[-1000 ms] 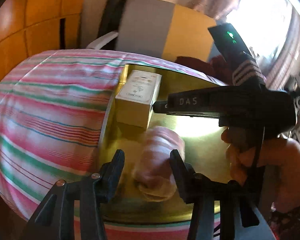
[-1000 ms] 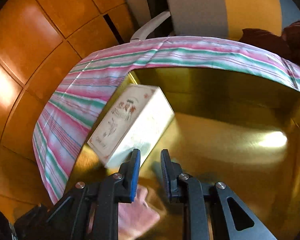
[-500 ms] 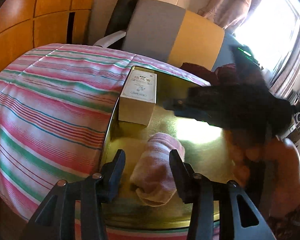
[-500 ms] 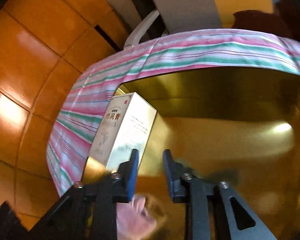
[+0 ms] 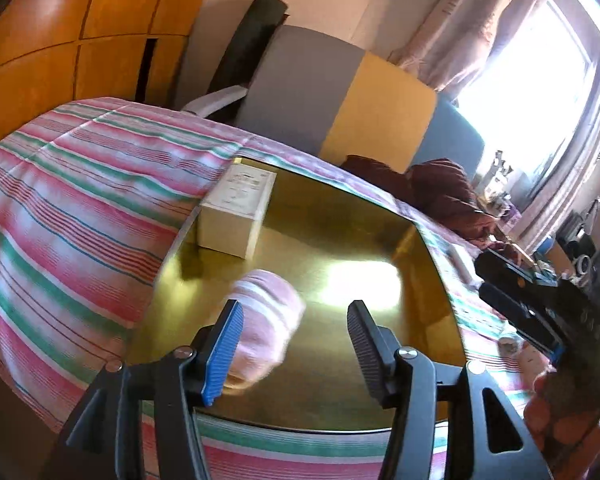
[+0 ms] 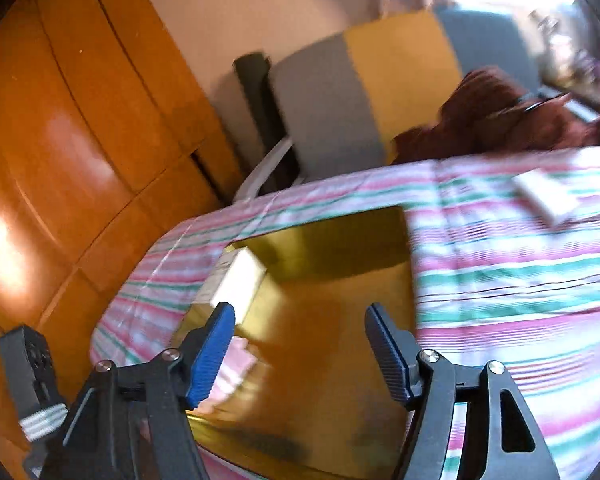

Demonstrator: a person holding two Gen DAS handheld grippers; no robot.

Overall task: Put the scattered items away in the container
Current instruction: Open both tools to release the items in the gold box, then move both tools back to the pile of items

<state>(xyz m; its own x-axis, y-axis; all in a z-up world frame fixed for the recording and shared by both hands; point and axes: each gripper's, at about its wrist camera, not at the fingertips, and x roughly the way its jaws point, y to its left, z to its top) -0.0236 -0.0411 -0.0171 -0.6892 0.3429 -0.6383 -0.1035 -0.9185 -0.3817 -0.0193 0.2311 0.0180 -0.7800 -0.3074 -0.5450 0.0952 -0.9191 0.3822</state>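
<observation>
A gold tin container [image 5: 340,240] [image 6: 332,292] lies open on the striped bedcover. A white carton [image 5: 236,208] [image 6: 236,280] stands in its far left corner. A rolled pink sock [image 5: 264,320] [image 6: 232,364] lies on the tin's floor, near the front left. My left gripper [image 5: 294,344] hovers open above the tin's front edge, the sock just beside its left finger and free of it. My right gripper [image 6: 300,348] is open and empty above the tin. A small white box [image 6: 544,198] lies on the cover, right of the tin.
The pink, green and white striped cover [image 5: 72,208] spreads around the tin. A grey and yellow chair back [image 5: 340,92] and a dark red cloth heap [image 5: 440,188] stand behind it. Orange wooden panels [image 6: 60,128] rise on the left. A hand holds the other gripper [image 5: 548,308] at the right.
Both grippers have opened wide and pulled back up from the tin. The right one swung to the right, away from the carton. The sock stays on the tin's floor.
</observation>
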